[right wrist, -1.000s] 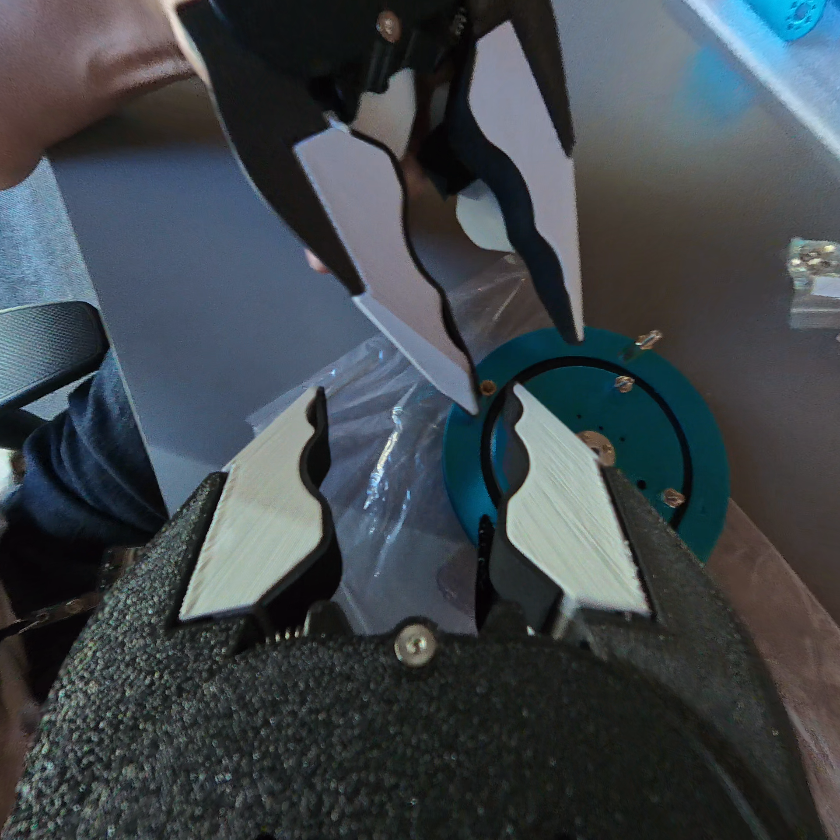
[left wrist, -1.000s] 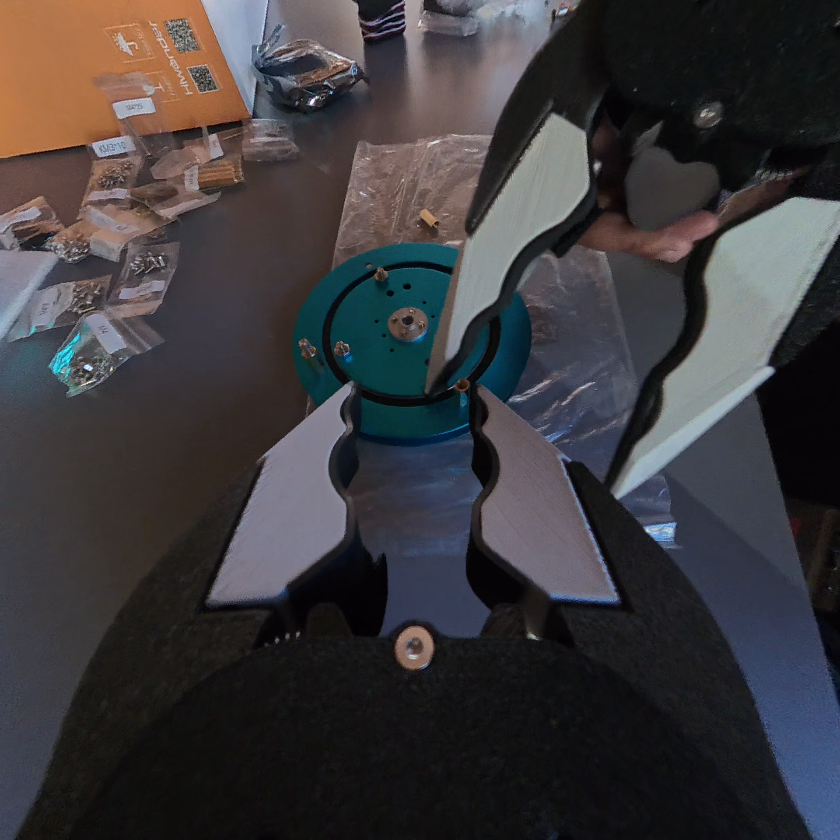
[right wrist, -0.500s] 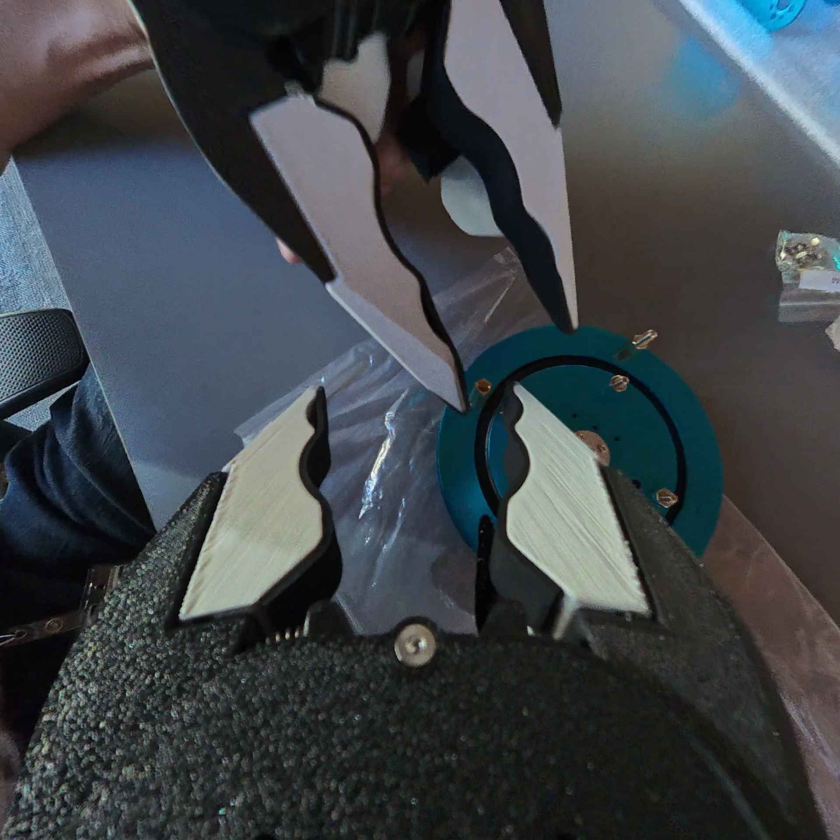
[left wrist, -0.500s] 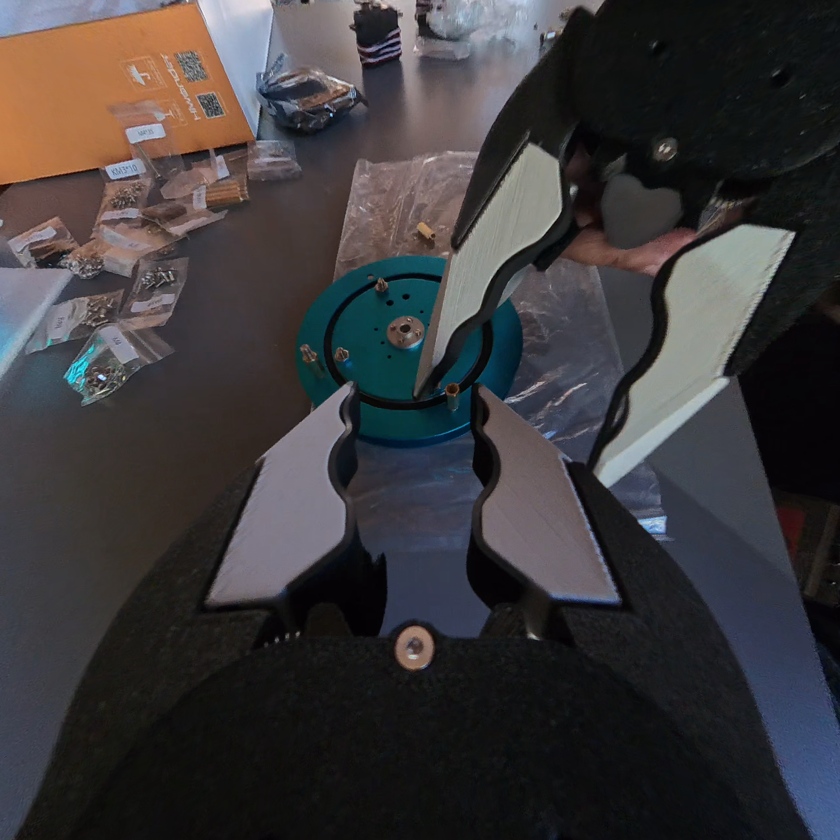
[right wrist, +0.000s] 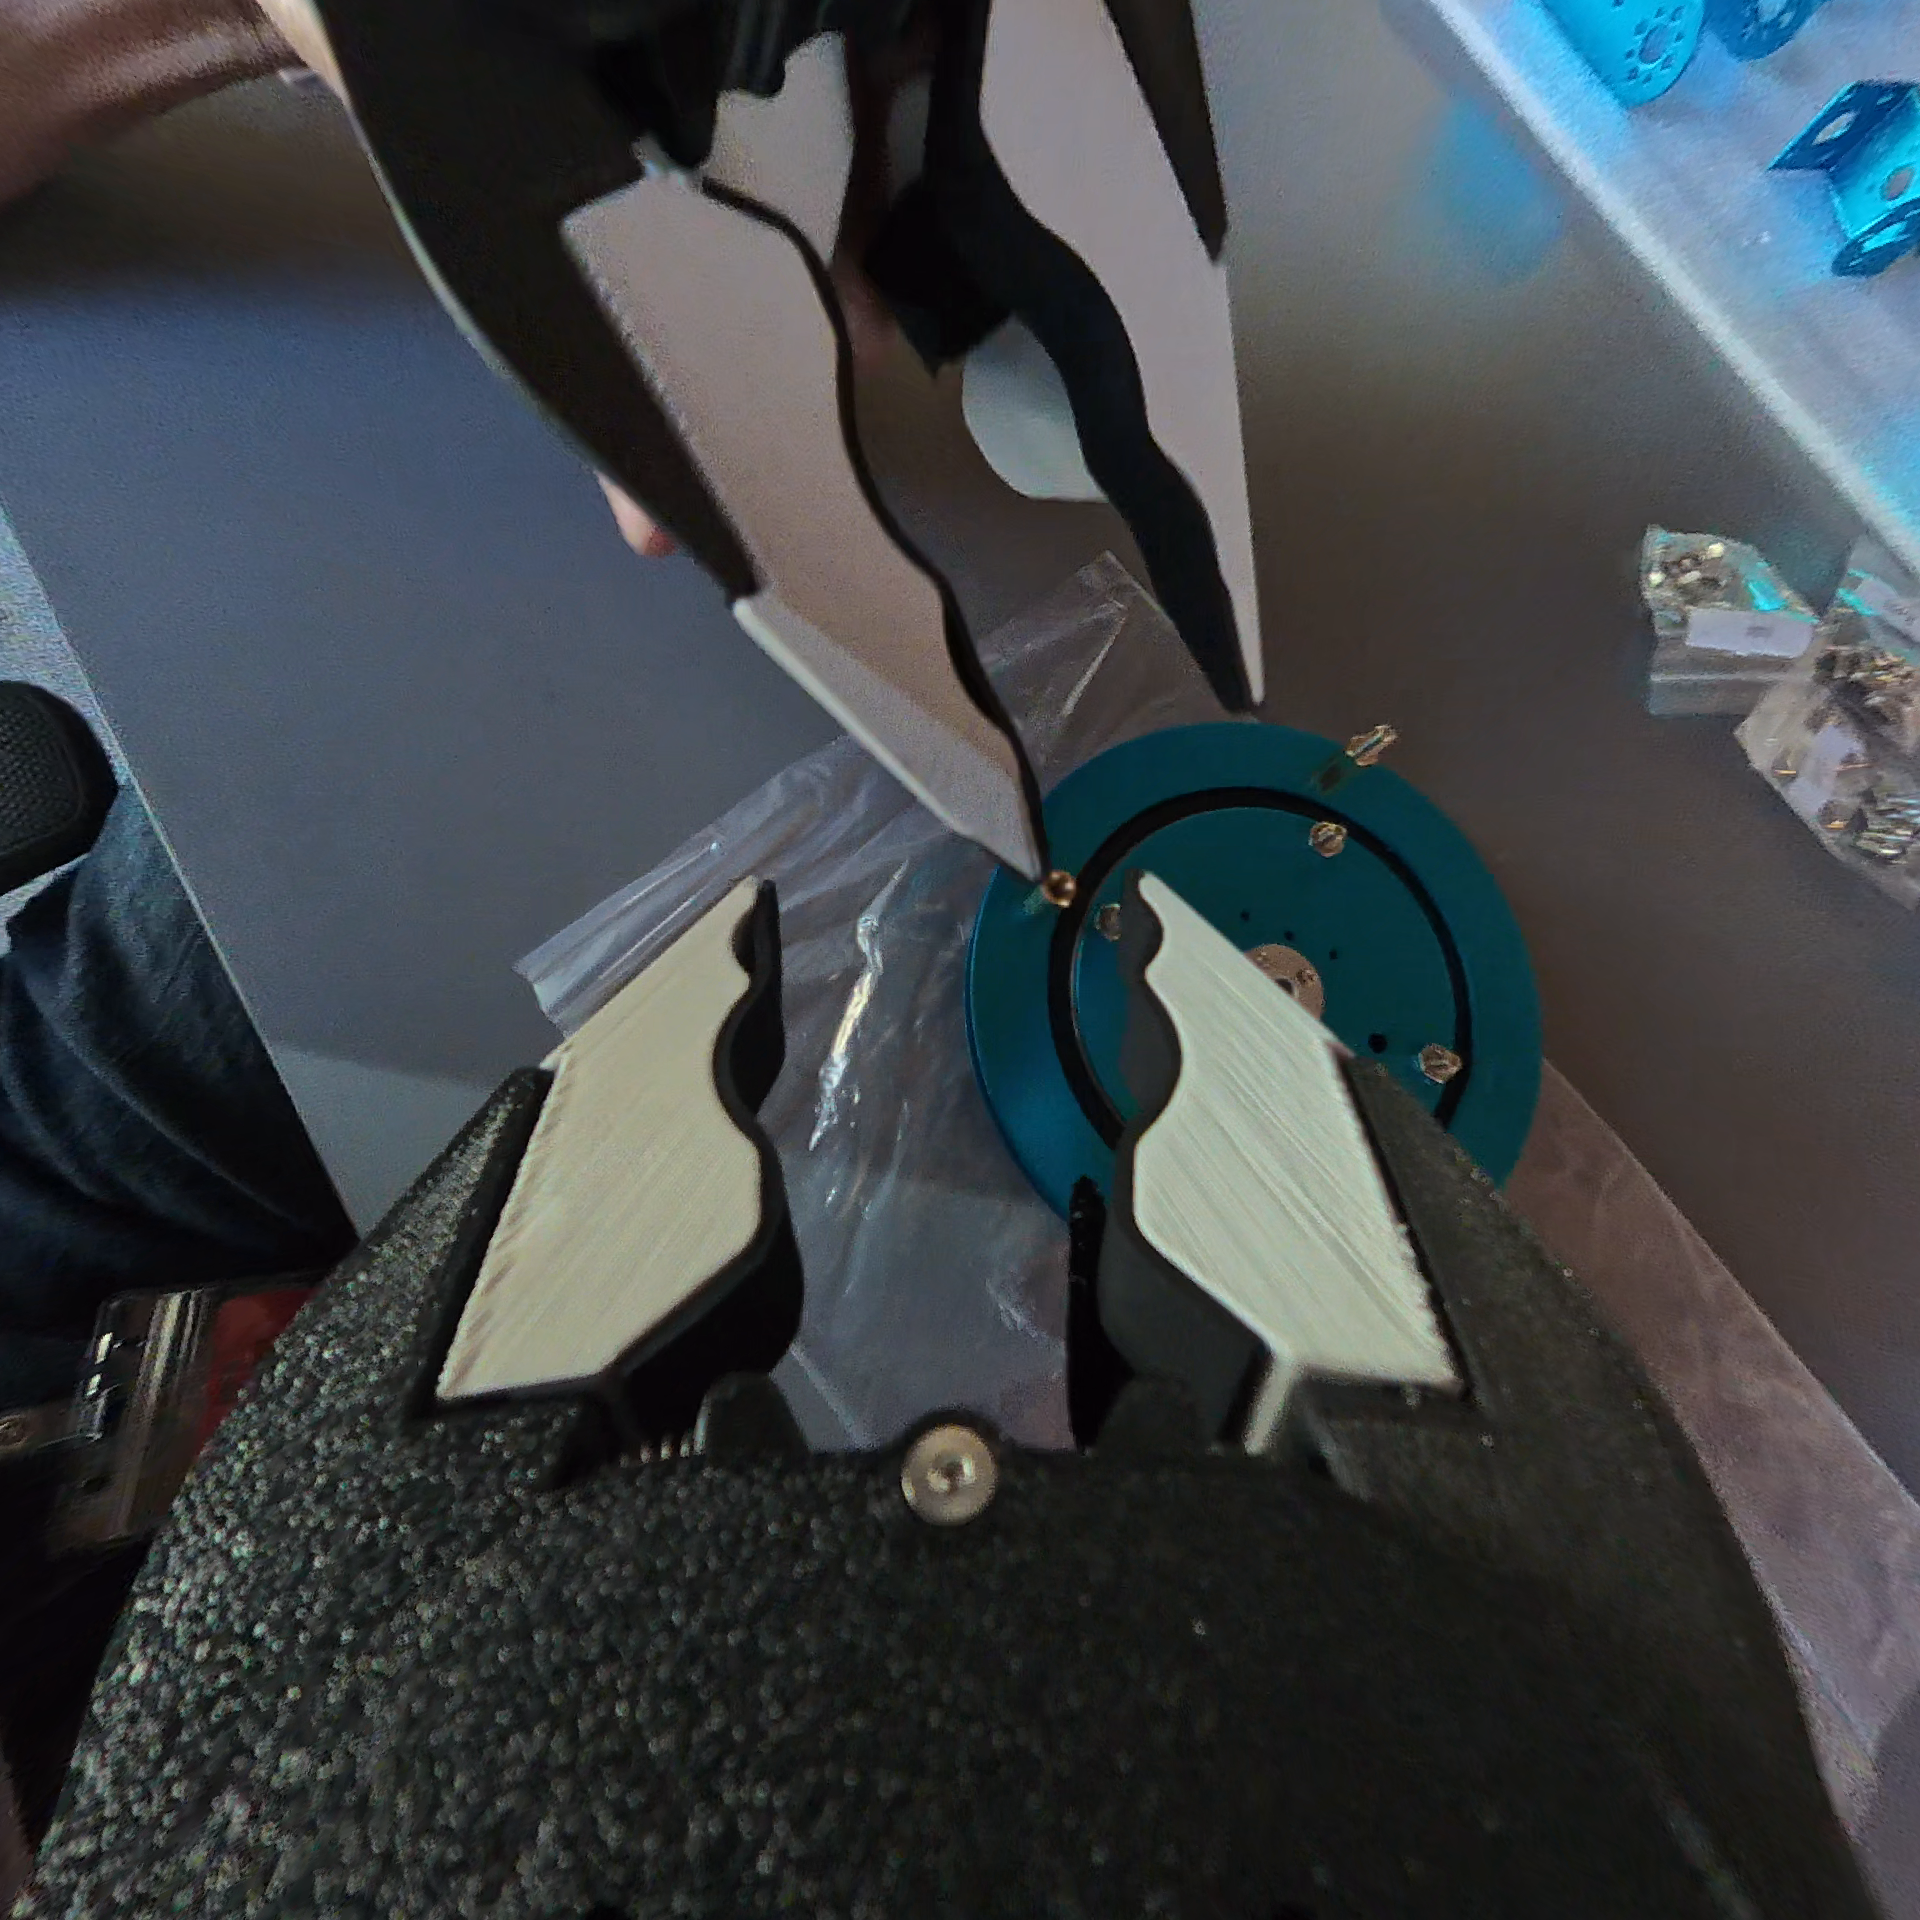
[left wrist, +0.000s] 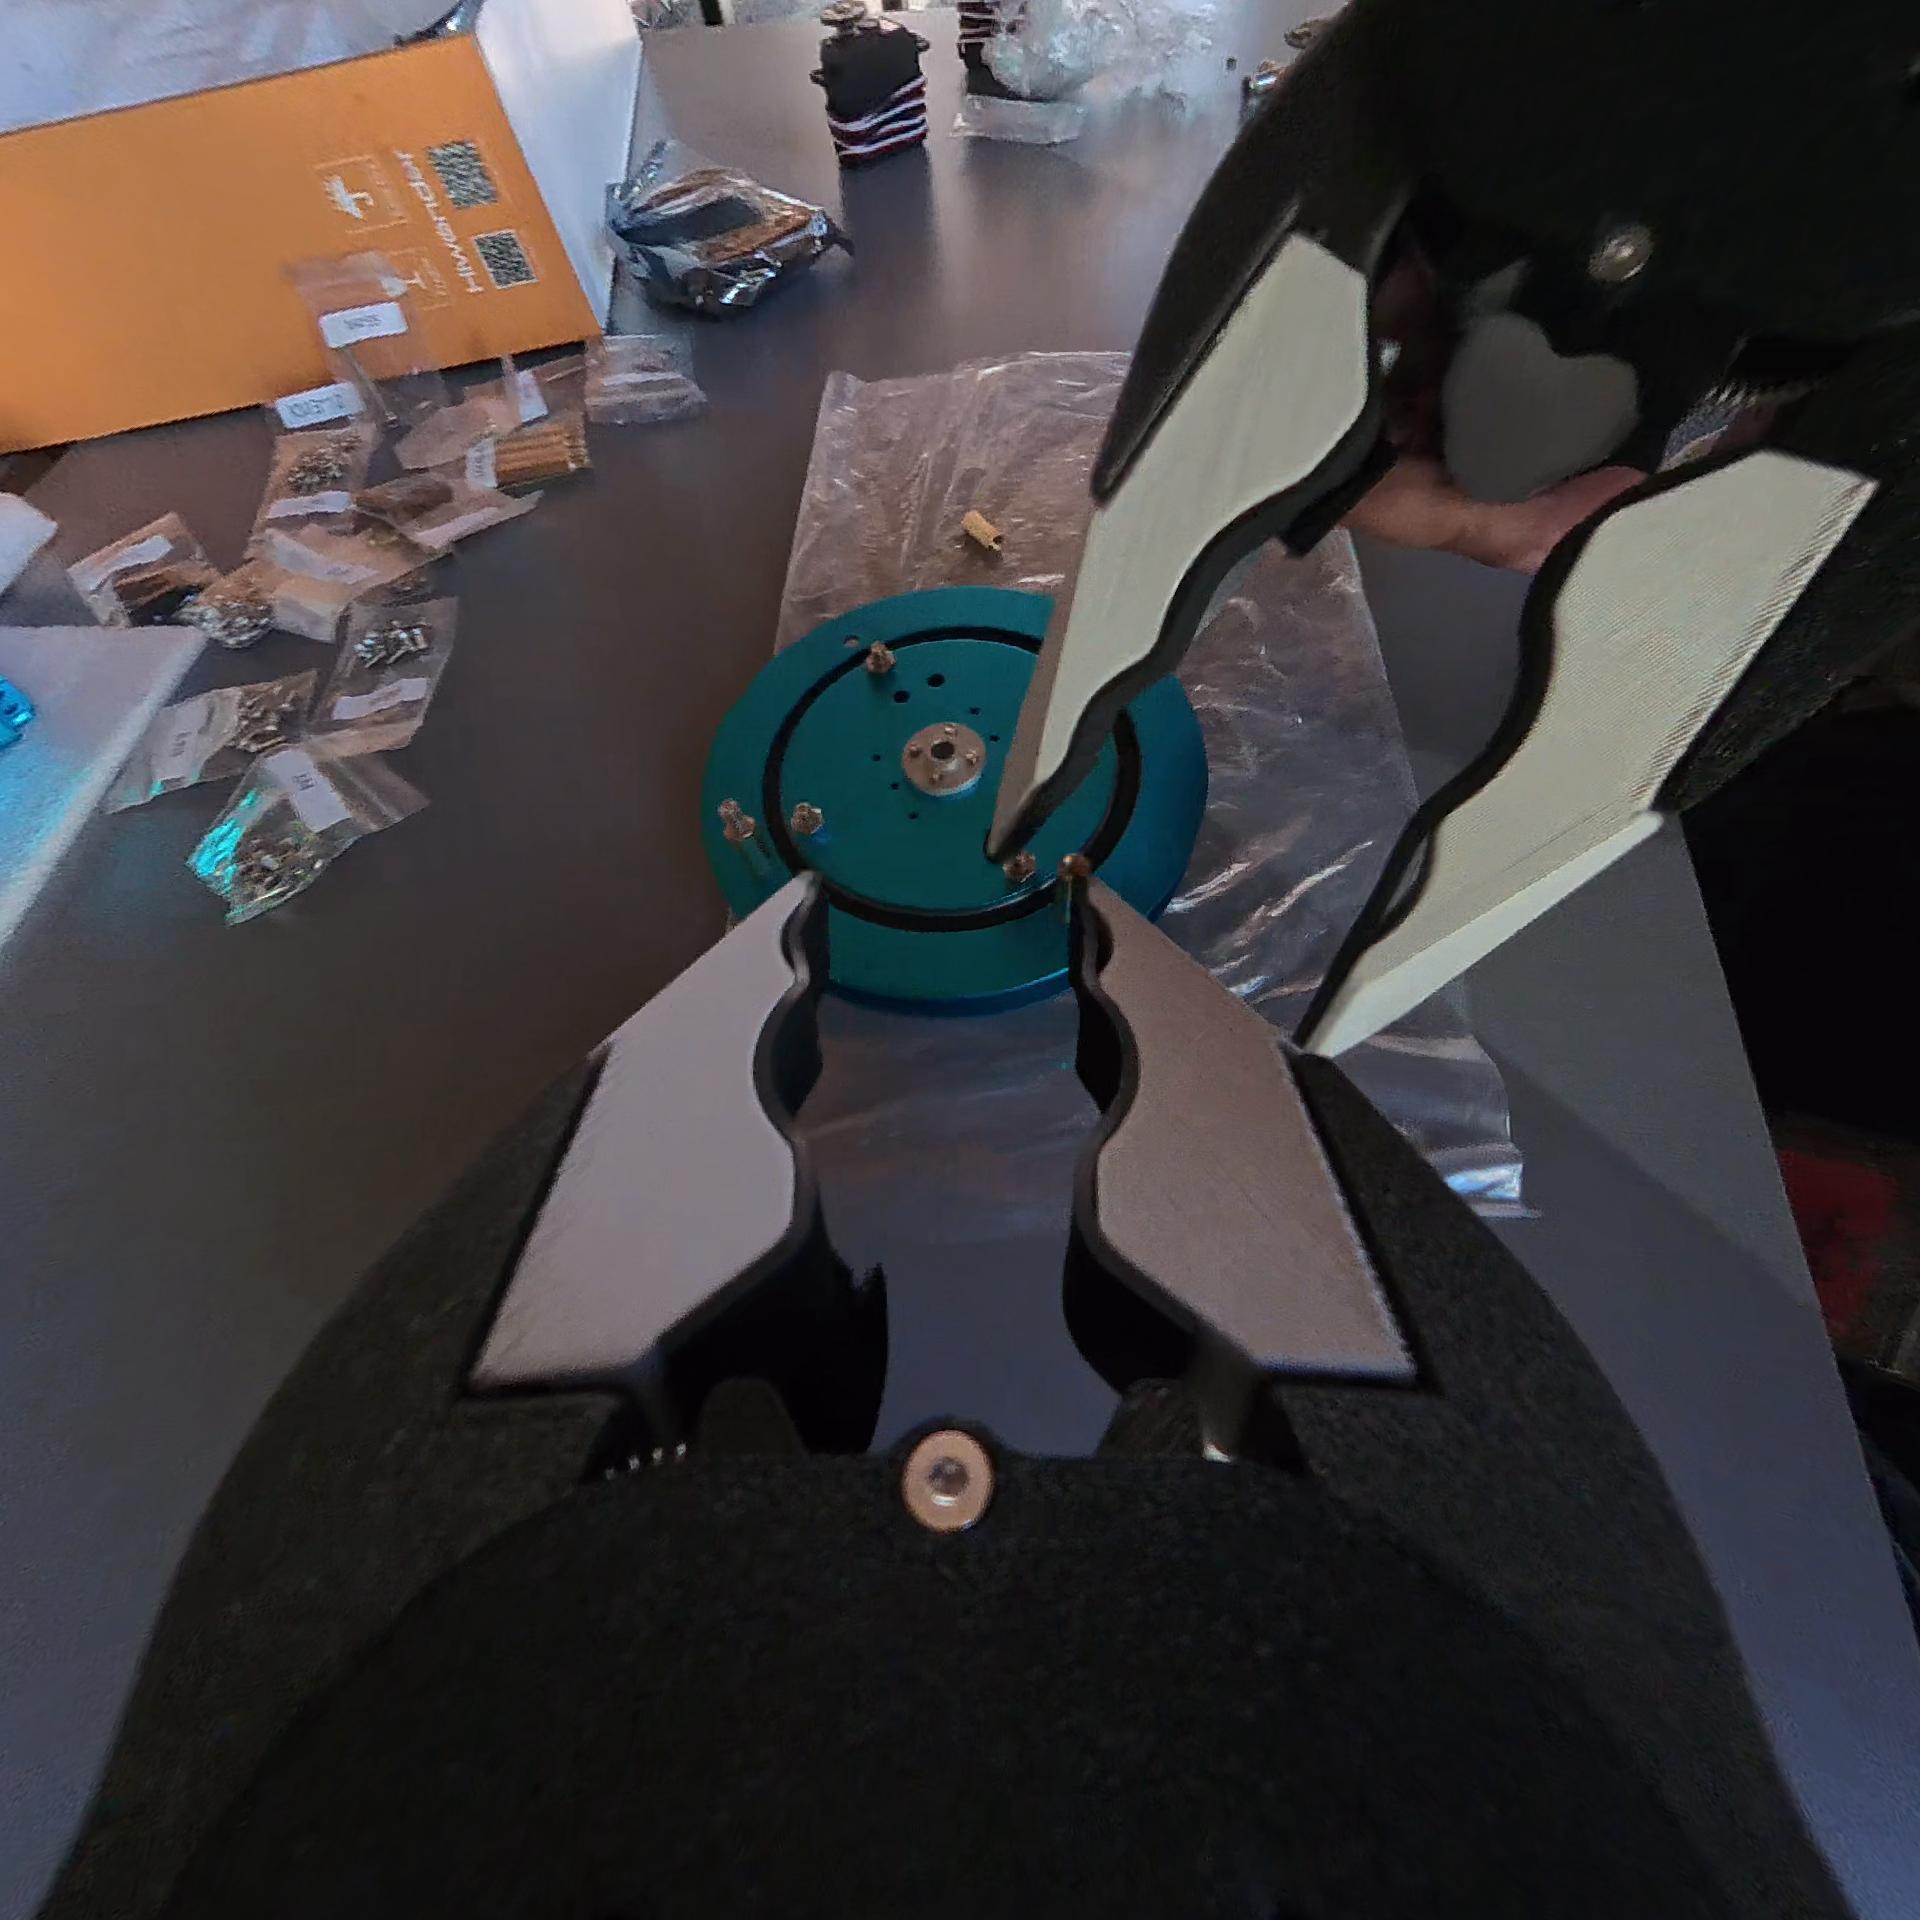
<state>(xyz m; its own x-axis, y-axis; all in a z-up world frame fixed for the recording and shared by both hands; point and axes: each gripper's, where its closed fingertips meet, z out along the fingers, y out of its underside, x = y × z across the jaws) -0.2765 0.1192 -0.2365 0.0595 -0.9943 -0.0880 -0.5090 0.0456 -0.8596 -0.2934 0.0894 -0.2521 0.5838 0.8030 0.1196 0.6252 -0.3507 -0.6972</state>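
Note:
A teal round plate point(left wrist: 862, 748) lies on a clear plastic bag point(left wrist: 1299, 727) on the dark table. Several small brass standoffs stand on the plate. My left gripper point(left wrist: 943, 888) is open and empty at the plate's near rim. Its right fingertip point(left wrist: 1086, 909) is against a rim standoff point(left wrist: 1073, 862). My right gripper point(left wrist: 1158, 940) reaches in from the upper right, open and empty, with one fingertip point(left wrist: 1013, 831) beside another standoff point(left wrist: 1020, 864). In the right wrist view my right gripper point(right wrist: 954, 885) hovers over the plate point(right wrist: 1382, 935), facing the left gripper point(right wrist: 1140, 790).
A loose standoff point(left wrist: 982, 532) lies on the bag behind the plate. Small bags of screws point(left wrist: 312, 582), an orange box point(left wrist: 260, 229), a foil bag point(left wrist: 717, 239) and a servo point(left wrist: 873, 94) lie left and behind. Blue brackets point(right wrist: 1870, 177) sit farther off. A person's leg point(right wrist: 104, 1039) is past the table edge. Both grippers' tips are roughly 5 centimetres from the teal round plate point(left wrist: 862, 748).
Both grippers have shifted slightly over the plate and stay open. The left gripper's right fingertip has closed in on the rim standoff.

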